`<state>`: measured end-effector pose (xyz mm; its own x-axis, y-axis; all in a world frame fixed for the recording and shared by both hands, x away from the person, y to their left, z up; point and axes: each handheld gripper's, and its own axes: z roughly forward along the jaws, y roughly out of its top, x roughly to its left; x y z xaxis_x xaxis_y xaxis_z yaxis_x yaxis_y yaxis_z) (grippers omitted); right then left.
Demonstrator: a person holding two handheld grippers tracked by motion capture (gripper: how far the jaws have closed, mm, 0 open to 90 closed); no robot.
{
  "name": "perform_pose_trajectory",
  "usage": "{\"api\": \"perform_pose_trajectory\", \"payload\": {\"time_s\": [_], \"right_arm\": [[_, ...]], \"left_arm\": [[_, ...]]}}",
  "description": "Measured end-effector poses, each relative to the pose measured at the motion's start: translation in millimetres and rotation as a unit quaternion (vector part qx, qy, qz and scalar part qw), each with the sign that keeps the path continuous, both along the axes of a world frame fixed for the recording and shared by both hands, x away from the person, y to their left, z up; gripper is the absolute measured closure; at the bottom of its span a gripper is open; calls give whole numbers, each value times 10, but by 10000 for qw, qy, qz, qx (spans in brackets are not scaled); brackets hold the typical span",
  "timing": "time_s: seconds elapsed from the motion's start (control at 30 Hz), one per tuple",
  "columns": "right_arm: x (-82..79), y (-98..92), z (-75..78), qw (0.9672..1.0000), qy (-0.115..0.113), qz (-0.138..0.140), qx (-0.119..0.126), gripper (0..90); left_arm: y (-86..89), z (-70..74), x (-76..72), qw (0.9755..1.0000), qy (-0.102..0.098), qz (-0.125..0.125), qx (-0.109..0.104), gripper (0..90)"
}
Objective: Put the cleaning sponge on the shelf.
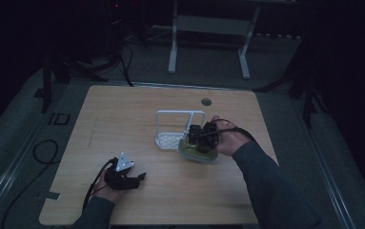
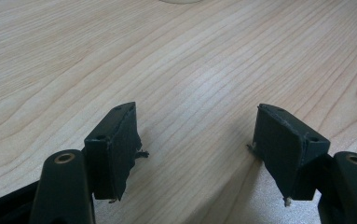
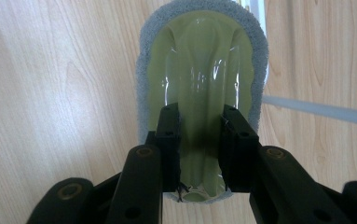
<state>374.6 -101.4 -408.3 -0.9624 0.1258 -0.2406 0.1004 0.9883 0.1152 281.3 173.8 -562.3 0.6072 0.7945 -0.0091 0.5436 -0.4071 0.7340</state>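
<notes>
Two grippers are at work on the wooden table (image 1: 123, 119), one in each of the person's hands. At the left, near the front edge, the left gripper (image 1: 139, 179) rests low over bare wood, its grey three-cornered plate on top and its cable looping back toward the sleeve. In the left gripper view its jaws stand wide apart with nothing between them, just pale wood grain under the left gripper (image 2: 195, 149). Moving toward the middle of the table, a white wire rack (image 1: 177, 129) stands with an upright frame and a flat perforated base. Just to the right of that base, touching or overlapping its corner, lies a scrubbing pad (image 1: 194, 152) with a yellow-green plastic handle moulded on top and a grey fuzzy border around it. The right gripper (image 1: 200, 138) comes down on this pad from the right, the hand behind it and a dark sleeve running back to the table's front right. In the right gripper view the jaws of the right gripper (image 3: 200, 149) are closed in on the raised green ridge of the scrubbing pad (image 3: 199, 60), one on each side of it, and a white bar of the rack (image 3: 316, 109) crosses the wood at the right.
</notes>
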Motion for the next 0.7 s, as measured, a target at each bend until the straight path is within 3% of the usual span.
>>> {"api": "perform_pose_trajectory", "payload": {"time_s": [0.3, 0.7], "right_arm": [[28, 54, 2, 9998, -118, 84, -106, 719], [62, 138, -9, 9995, -251, 199, -7, 719]], "left_arm": [[-1, 1, 1, 10000, 6, -12, 1, 312], [-2, 0, 2, 10000, 4, -15, -1, 312]]}}
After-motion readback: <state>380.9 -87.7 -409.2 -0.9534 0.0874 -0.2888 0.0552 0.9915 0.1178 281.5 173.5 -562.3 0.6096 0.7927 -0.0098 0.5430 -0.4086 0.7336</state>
